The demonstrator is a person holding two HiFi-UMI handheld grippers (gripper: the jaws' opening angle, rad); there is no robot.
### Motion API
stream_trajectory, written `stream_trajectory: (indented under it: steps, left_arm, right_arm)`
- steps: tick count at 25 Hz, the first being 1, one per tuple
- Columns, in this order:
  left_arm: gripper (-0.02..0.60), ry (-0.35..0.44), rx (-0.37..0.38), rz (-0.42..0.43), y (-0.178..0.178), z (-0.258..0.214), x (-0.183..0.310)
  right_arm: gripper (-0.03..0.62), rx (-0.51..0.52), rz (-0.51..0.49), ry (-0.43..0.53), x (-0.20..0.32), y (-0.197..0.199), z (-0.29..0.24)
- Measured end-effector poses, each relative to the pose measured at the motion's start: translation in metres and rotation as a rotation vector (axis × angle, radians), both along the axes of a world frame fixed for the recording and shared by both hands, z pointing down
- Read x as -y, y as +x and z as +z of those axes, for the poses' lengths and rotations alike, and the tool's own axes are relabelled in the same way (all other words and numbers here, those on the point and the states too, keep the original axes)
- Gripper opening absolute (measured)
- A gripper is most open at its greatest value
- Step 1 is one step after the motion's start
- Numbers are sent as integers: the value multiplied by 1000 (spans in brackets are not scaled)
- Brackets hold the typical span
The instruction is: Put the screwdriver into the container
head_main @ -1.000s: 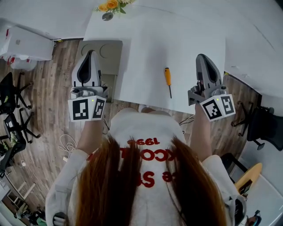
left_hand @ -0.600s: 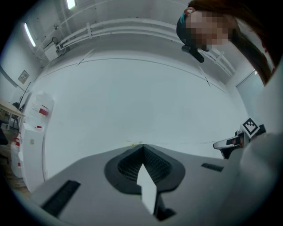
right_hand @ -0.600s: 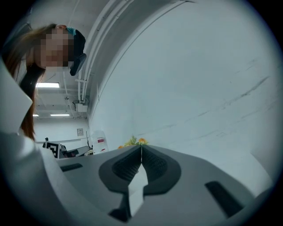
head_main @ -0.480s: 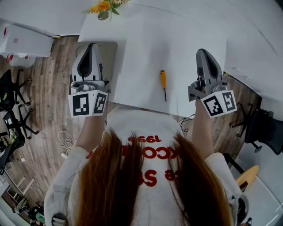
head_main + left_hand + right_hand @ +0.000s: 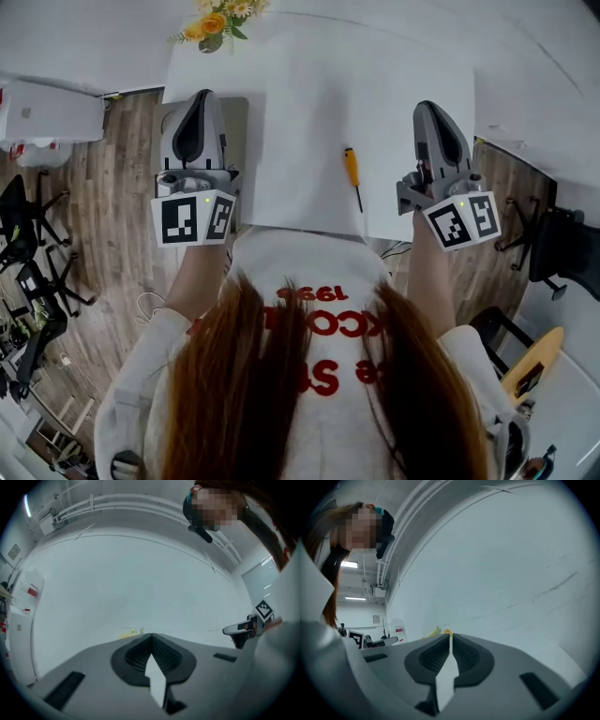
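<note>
While right gripper stays put, left gripper shifted forward; screwdriver unmoved.

The left forearm and right forearm reach forward. The left tongs hover just off the tabletop's left edge, jaws together and empty. The right tongs hover over its right edge, also closed and empty.
</note>
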State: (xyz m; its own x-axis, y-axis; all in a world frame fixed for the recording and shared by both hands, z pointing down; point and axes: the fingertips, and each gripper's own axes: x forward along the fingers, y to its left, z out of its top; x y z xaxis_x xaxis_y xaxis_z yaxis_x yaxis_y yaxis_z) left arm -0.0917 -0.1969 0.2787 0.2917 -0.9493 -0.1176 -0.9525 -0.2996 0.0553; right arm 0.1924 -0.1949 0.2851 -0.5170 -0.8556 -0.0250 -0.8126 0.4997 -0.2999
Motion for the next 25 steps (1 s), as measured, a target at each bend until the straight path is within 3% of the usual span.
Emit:
stream_trajectory:
  steps: [3, 10, 15, 25]
  left_arm:
    - [5, -35, -28, 25, 5, 11, 2]
    - [5, -125, -11, 74, 14, 51, 7]
    - [5, -193, -18, 82, 17, 78, 10]
    - [5, -256, 20, 94, 22, 108, 9]
  right_arm:
    - [8, -19, 11, -37, -7, -1, 13]
    - [11, -89, 2, -207, -11, -11, 87]
    - [91, -178, -30, -368, -21, -20, 161]
    - [143, -400, -100, -618, -47, -31, 276]
